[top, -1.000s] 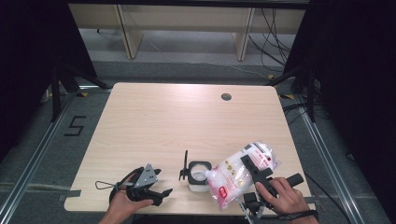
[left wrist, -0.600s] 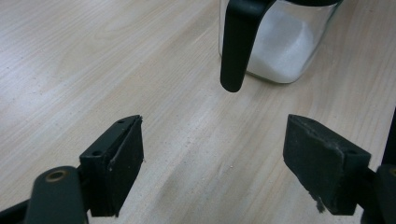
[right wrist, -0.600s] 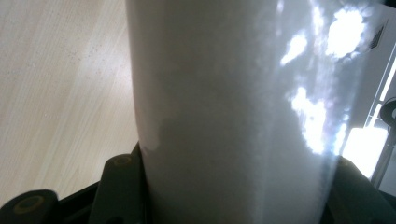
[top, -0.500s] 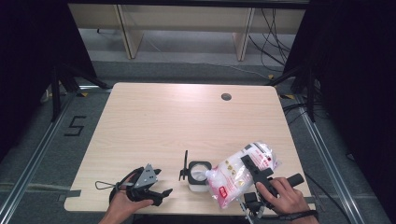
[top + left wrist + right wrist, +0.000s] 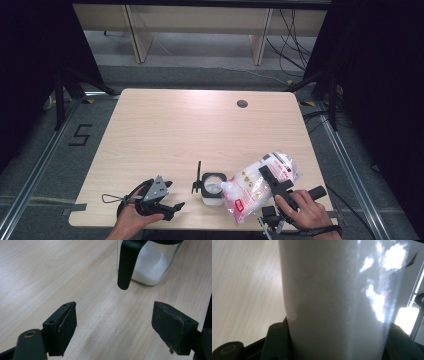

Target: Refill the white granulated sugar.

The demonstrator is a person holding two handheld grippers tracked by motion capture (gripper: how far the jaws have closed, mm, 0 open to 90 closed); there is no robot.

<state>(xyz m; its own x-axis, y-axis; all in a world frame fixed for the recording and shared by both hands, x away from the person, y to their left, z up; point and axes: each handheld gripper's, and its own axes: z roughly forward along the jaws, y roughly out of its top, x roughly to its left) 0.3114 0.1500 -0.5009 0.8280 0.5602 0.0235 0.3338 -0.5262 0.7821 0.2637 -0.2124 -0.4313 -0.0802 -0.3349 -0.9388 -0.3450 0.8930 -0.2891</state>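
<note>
Sugar bag tipped over the jar, spill risk is real

The right gripper (image 5: 272, 181) is pinching the clear plastic bag of white granules with red print (image 5: 260, 182); the bag's low end sits just over the small glass jar with the black handle (image 5: 212, 187). If it sags or slips, grains probably hit the light wooden table (image 5: 170, 130). The left gripper (image 5: 113, 322), just left of the jar, is spread wide and holding nothing.

Your surface (image 5: 165, 130) is pale wood grain, with a dark round hole (image 5: 242, 104) toward the upper right of the high view. A glass jar (image 5: 212, 188) of white grains stands on it near the bottom edge, centre.
</note>
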